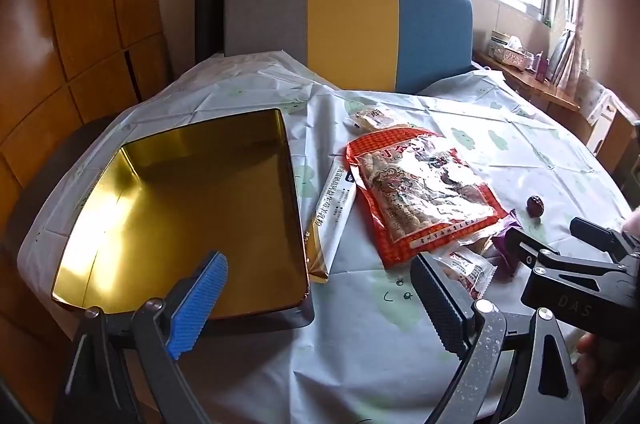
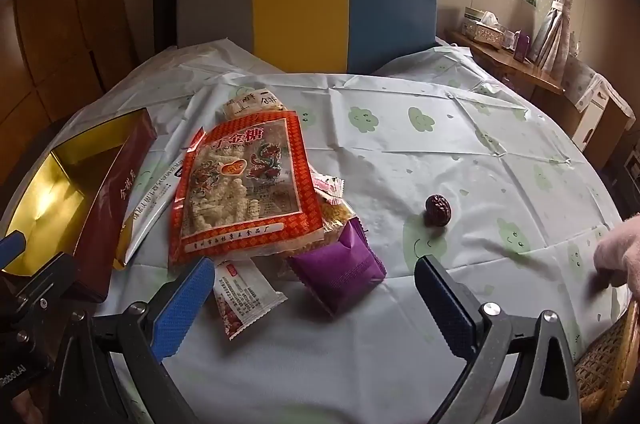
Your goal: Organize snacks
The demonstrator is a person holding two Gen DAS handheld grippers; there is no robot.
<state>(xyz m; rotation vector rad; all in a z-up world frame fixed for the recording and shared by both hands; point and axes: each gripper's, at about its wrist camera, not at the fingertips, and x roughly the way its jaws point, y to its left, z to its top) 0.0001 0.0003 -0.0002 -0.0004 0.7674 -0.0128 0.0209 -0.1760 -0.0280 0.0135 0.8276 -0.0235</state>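
Left gripper (image 1: 320, 300) and right gripper (image 2: 316, 304): jaws spread wide, nothing held. Snack bags (image 2: 244, 184) are seen piled right of gold tin (image 1: 180, 216).

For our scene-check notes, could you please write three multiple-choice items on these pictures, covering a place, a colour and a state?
1. Where does the red date lie?
A. in the tin
B. alone on the tablecloth, right of the snack pile
C. under the orange bag

2. What colour is the square packet nearest the right claw?
A. purple
B. green
C. white

3. What state is the gold tin in?
A. lidded
B. full
C. open, empty

Key: B, the date sits apart on cloth; A, its wrapper is purple; C, only bare gold floor shows.
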